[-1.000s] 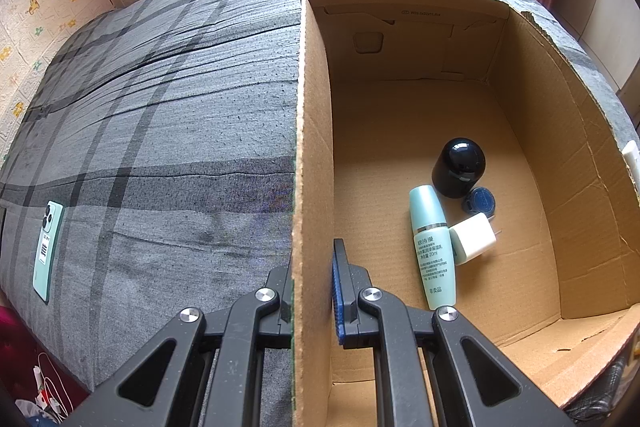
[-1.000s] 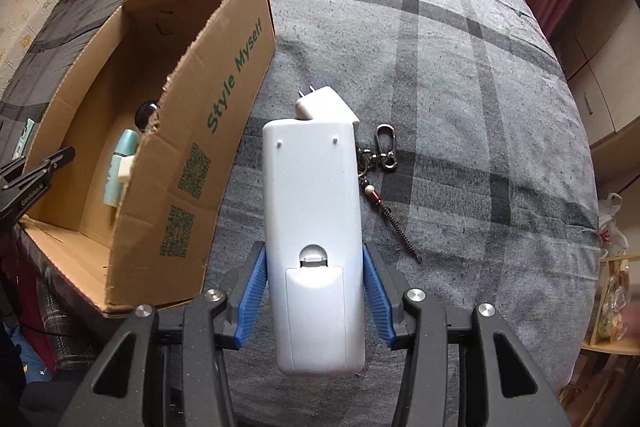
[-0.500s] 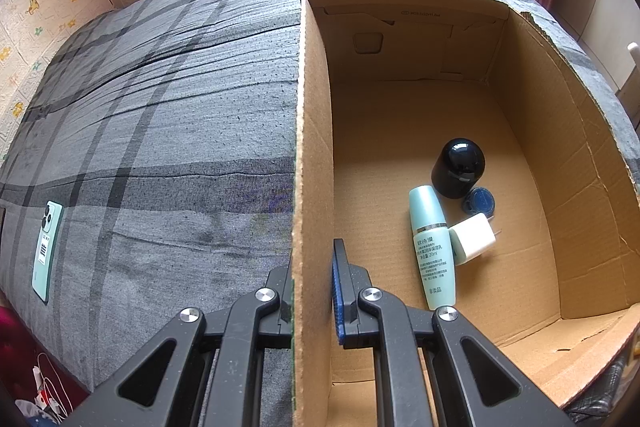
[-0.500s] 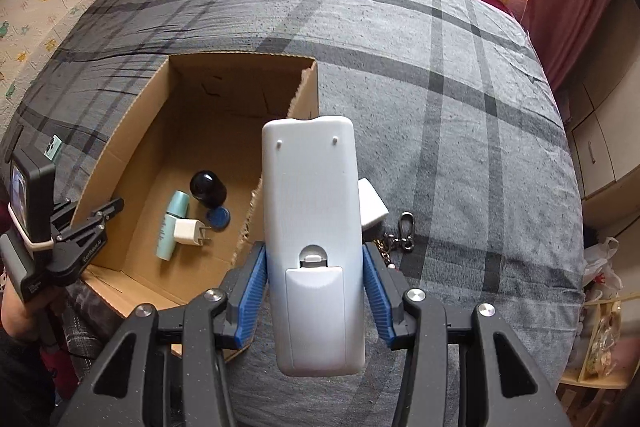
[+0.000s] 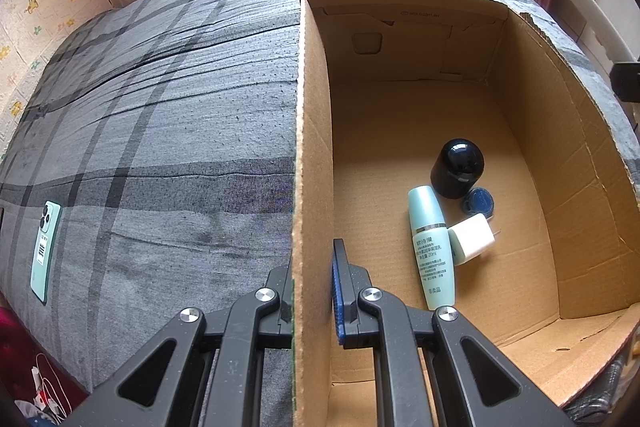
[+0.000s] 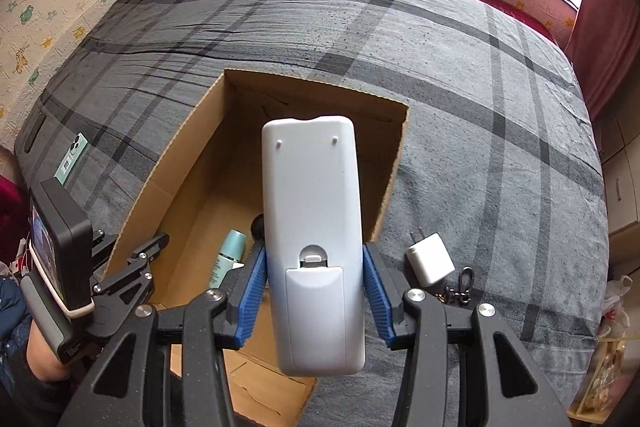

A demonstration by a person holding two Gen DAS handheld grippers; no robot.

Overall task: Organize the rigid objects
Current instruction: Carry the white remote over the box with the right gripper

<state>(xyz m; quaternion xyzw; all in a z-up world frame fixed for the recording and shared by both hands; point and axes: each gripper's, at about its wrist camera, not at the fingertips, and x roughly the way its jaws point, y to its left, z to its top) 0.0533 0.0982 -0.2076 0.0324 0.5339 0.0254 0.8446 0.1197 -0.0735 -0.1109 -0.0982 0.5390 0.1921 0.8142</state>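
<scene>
Compared with a second ago, the white remote control [image 6: 314,247] is carried higher and is now held over the open cardboard box [image 6: 192,131], where before it hung over the bed beside the box's outer wall. It is clamped back-side up between the blue pads of the right tongs [image 6: 314,293]. In the left wrist view nothing is seen to have shifted: the left tongs [image 5: 312,291] are kept closed on the box's left wall [image 5: 310,155].

Inside the box, a black domed cap [image 5: 458,167], a small blue lid [image 5: 478,201], a teal cosmetic bottle [image 5: 430,247] and a white charger plug [image 5: 472,241] are clustered near the right wall. In the right wrist view most of this cluster is hidden behind the remote. Outside the box's right wall, a second white charger plug [image 6: 430,259] lies on the bed, and a keychain [image 6: 460,289] beside it is partly cut off by the tongs. A green phone [image 5: 44,251] lies well left of the box.
</scene>
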